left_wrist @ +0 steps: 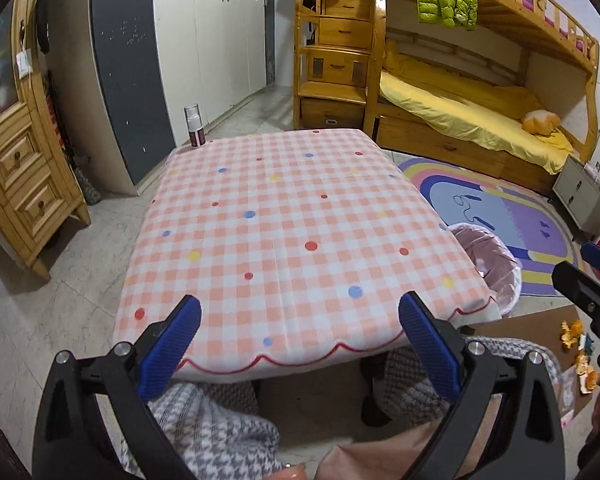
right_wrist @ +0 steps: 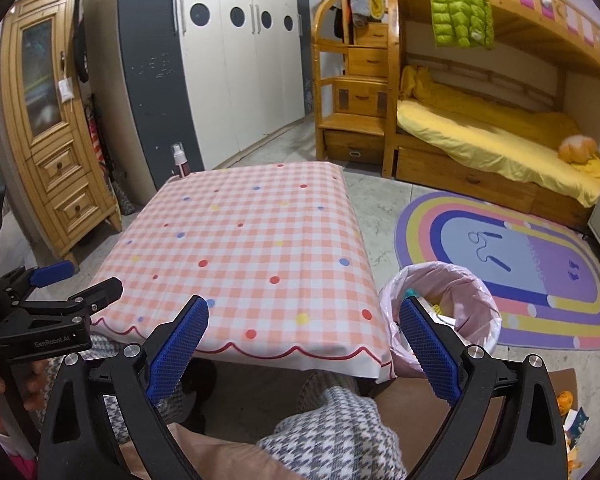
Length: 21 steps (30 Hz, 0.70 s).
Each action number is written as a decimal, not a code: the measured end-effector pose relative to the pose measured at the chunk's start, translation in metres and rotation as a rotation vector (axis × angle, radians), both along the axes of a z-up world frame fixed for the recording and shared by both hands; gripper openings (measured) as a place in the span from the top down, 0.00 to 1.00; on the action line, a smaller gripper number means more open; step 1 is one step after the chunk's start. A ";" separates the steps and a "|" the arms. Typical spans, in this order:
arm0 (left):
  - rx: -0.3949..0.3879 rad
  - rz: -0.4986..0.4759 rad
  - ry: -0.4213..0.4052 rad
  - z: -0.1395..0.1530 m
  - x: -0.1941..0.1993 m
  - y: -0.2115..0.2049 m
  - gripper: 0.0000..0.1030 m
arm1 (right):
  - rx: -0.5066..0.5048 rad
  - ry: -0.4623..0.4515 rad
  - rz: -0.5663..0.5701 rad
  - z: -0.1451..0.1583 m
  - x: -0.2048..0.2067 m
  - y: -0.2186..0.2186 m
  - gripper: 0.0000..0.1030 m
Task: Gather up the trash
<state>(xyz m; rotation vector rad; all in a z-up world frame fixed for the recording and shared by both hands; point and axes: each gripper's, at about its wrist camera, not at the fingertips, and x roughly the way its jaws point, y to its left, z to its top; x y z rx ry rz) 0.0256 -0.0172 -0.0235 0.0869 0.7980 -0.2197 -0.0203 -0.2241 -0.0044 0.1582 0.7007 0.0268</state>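
Observation:
My left gripper (left_wrist: 300, 312) hangs open over the near edge of the table (left_wrist: 284, 220) with its pink checked cloth, and nothing is between its blue pads. My right gripper (right_wrist: 304, 312) is open too, with nothing in it, over the table's near right corner (right_wrist: 240, 248). Just past its right finger, a bin with a pink liner (right_wrist: 480, 300) stands on the floor and has scraps inside (right_wrist: 434, 306). The bin (left_wrist: 496, 256) also shows beside the table in the left wrist view. Orange peel scraps (left_wrist: 574, 332) lie on brown cardboard by the right gripper (left_wrist: 584, 268).
A spray bottle (left_wrist: 193, 126) stands at the table's far left corner. A rainbow rug (right_wrist: 540, 264) lies beyond the bin and a bunk bed (right_wrist: 500, 136) behind it. A wooden cabinet (left_wrist: 16, 184) is on the left. The person's legs in houndstooth trousers (right_wrist: 332, 432) are below the grippers.

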 end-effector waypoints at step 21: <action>0.046 0.039 -0.037 0.017 -0.016 0.003 0.07 | -0.015 -0.038 0.009 0.016 -0.010 0.011 0.08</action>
